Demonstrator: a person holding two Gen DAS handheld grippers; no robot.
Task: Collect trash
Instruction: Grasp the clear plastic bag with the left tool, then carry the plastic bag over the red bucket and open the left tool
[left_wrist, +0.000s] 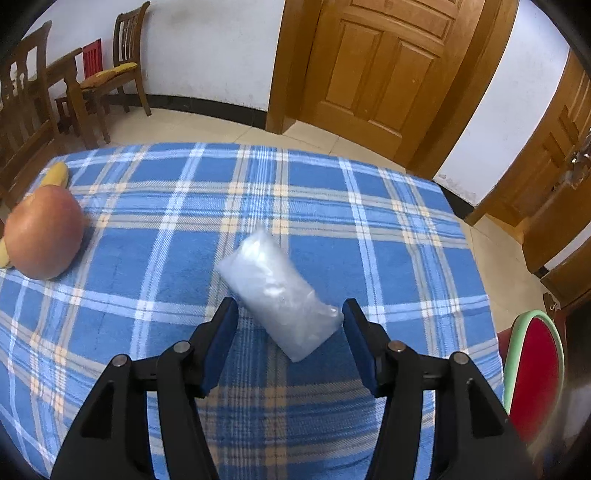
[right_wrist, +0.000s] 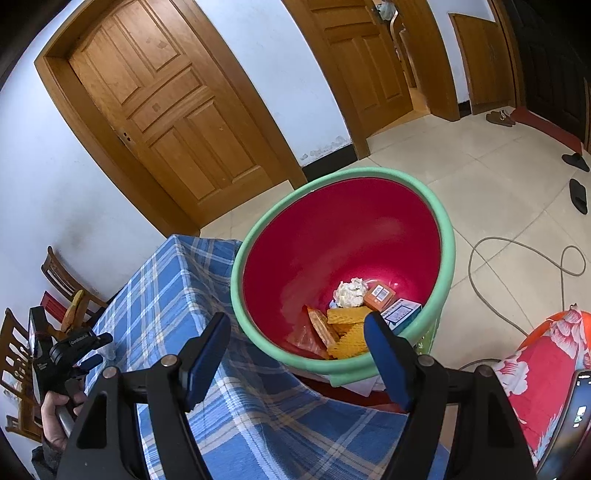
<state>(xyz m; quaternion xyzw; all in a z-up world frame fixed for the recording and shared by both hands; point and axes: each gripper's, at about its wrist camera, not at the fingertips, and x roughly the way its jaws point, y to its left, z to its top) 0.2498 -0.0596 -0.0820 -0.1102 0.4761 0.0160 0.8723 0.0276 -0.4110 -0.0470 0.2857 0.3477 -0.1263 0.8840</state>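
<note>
A clear plastic bag (left_wrist: 277, 291) lies on the blue plaid tablecloth (left_wrist: 177, 206), its near end between my left gripper's (left_wrist: 290, 314) open fingertips, which do not touch it. My right gripper (right_wrist: 297, 328) is open and empty, held above the table's corner in front of the red bin with a green rim (right_wrist: 448, 254). The bin holds a crumpled white paper ball (right_wrist: 351, 292), orange wrappers (right_wrist: 345, 332) and small boxes (right_wrist: 400, 312). The left gripper also shows in the right wrist view (right_wrist: 90, 350), held in a hand at far left. The bin shows at the right edge of the left wrist view (left_wrist: 535, 373).
An apple (left_wrist: 44, 232) and a banana (left_wrist: 57, 175) lie at the table's left side. Wooden chairs (left_wrist: 122, 66) stand by the wall. Wooden doors (right_wrist: 173, 110) are behind. A cable (right_wrist: 517, 266) and slippers (right_wrist: 578, 195) lie on the floor. A red floral cloth (right_wrist: 543, 373) is at the right.
</note>
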